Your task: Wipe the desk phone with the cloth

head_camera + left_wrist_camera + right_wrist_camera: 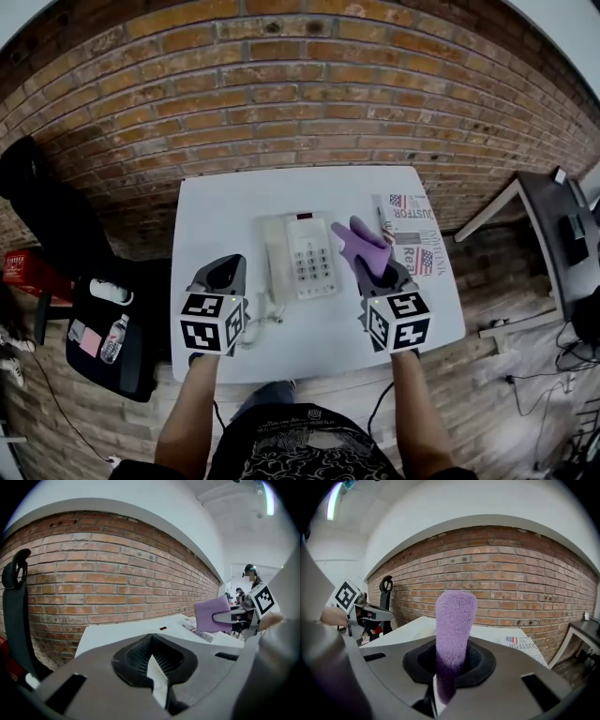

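At right gripper (379, 275), clamped cloth (362, 244) hides part of desk phone (302, 255) edge.

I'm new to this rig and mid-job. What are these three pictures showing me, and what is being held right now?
There is no robot here: a person holds a two-jaw gripper in each hand. The head view looks down from a camera on the person's head. The two gripper views ride on the grippers and look along their jaws. On the white table lie a desk phone and newspapers. The right gripper is shut on a purple cloth. The left gripper is shut and holds nothing.
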{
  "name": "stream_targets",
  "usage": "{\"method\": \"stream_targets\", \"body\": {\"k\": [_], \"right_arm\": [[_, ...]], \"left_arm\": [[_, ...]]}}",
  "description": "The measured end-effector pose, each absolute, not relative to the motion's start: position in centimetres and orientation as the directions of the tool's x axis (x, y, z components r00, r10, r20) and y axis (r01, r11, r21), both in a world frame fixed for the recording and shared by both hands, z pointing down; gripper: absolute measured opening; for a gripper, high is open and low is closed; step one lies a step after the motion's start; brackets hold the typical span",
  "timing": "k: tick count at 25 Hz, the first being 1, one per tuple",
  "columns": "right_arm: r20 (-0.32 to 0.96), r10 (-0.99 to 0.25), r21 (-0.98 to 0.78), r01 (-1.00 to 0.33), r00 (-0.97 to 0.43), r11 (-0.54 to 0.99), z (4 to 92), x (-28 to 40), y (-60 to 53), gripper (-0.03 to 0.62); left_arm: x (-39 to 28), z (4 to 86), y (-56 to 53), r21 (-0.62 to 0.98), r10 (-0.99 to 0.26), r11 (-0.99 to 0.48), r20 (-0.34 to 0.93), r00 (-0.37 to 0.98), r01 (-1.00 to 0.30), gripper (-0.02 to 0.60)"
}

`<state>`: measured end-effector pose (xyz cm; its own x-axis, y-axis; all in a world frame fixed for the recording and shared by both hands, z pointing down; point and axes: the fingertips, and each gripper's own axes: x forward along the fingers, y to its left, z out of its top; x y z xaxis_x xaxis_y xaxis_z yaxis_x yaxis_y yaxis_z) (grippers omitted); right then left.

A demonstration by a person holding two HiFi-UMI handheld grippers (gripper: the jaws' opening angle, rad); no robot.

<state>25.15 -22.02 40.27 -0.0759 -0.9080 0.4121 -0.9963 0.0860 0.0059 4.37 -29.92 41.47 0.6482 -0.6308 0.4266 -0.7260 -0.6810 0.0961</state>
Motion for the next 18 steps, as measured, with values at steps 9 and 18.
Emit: {"method": "stream_targets", "body": {"k": [9, 18], "right_arm": [[0.470, -0.878, 0.004, -0.994, -0.094, 0.108, 43.1, 27.6, -28.4, 0.044], [0.513, -0.833, -0.103, -0.979, -0.206, 0.178, 47.5, 29.8, -33.7, 0.044]], "left_arm": [[5.1, 43.1, -33.0, 0.116, -0.614, -0.678, 0.455, 0.645, -0.726, 0.002], [5.0, 44.7, -32.6, 0.105, -0.659, -0.597, 0.501, 0.561, -0.795, 0.002]]}}
